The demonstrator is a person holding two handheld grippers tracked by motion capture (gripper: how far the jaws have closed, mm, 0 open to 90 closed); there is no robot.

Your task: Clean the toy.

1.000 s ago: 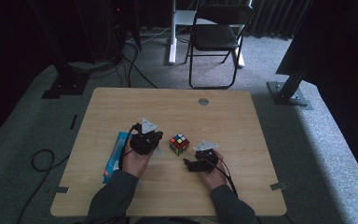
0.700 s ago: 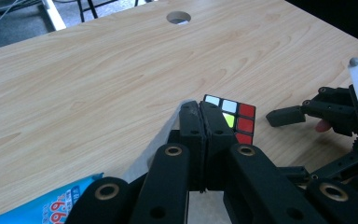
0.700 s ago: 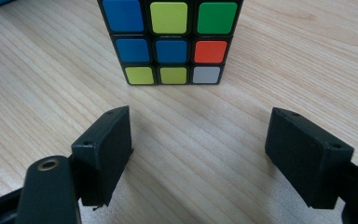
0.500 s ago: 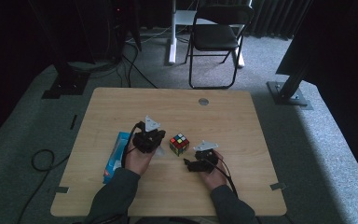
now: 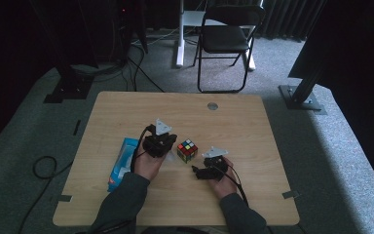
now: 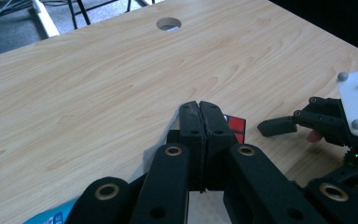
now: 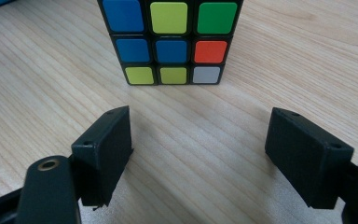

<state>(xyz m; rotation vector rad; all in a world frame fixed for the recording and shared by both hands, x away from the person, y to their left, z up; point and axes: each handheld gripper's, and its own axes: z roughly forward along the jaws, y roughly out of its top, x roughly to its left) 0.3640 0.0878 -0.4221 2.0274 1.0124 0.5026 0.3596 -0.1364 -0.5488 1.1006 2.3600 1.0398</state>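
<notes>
Cube (image 7: 169, 42) sat on the table (image 5: 253, 126) just ahead of the right gripper (image 7: 198, 140), jaws wide open w/ nothing btwn them. Left gripper (image 6: 199, 116) was clamped shut, empty, right beside it. Nothing shifted vs a sec ago, so prob. lining up the grab.

Black left gripper (image 5: 171, 145) and right gripper (image 5: 195, 170), grey three-cornered plates, trailing black cables, grey sleeves (image 5: 121, 202).

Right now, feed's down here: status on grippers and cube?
Left gripper shut, empty, beside cube. Right gripper open, short of it. Path clear.
</notes>
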